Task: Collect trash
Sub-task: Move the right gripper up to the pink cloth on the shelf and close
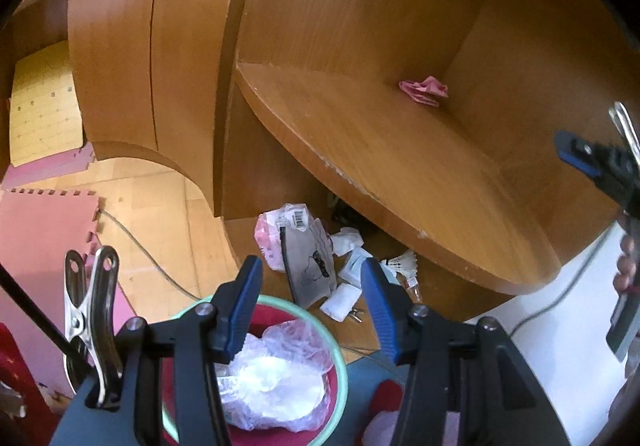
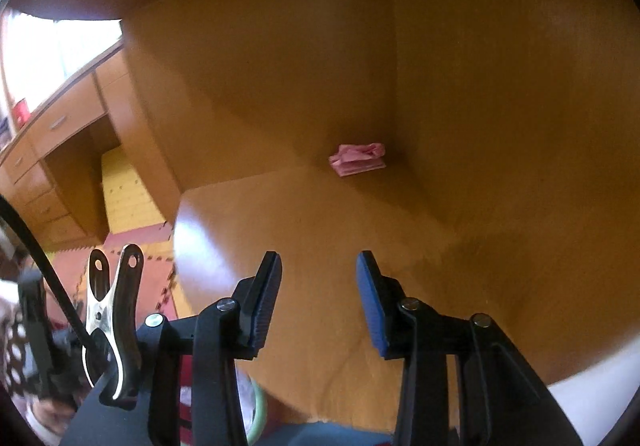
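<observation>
A crumpled pink wrapper lies in the desk's back corner; the right hand-held gripper points at it, jaws apart, empty.

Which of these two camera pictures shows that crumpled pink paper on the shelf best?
The right wrist view: the pink paper lies near mid-picture, unobstructed, straight ahead of the open right gripper. The left wrist view shows it too, smaller and off to the side.
</observation>
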Available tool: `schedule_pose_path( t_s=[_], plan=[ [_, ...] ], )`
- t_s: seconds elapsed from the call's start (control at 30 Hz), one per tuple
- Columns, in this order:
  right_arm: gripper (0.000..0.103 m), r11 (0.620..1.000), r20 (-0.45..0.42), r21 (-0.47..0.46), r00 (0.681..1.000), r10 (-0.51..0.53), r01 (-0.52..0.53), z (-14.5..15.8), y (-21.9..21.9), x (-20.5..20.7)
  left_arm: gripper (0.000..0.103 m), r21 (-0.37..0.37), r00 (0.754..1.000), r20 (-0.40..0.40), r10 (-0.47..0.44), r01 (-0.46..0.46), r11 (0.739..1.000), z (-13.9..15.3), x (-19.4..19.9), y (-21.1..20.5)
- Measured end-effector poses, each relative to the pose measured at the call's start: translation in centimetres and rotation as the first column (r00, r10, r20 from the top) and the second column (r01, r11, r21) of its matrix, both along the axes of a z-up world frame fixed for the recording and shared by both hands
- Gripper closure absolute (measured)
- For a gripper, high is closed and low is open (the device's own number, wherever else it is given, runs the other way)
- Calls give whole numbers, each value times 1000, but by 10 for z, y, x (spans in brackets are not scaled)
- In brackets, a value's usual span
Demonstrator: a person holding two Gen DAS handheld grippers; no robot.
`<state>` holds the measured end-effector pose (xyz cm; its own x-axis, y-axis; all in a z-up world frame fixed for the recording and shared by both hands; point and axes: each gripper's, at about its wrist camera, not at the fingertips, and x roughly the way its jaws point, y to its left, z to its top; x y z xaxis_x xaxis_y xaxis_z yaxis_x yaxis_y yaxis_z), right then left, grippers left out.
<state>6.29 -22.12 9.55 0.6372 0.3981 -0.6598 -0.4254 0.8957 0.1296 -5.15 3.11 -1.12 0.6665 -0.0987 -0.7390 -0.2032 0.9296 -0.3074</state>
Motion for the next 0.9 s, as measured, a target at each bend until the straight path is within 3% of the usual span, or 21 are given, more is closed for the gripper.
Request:
schedule_pose_path(
  t_s=[0.23,0.5,0.73,0.9],
  plan=[
    [61,998,-84,-32,995,-59,57,-23,35,69,49,-64,999,-35,28,-30,997,-21,24,8],
    [52,987,-192,29,969,-153,161,-55,67,157,49,-112,993,-76,94,-102,988,-38,33,31],
    [48,976,-157,-4,964,-217,219,-74,81,201,49,-132,982,-110,154,-168,977,-57,41,48],
    [46,951,-194,85,941,-276,297,-83,67,222,49,-156,976,-119,184,-201,967,-64,39,55]
  ],
)
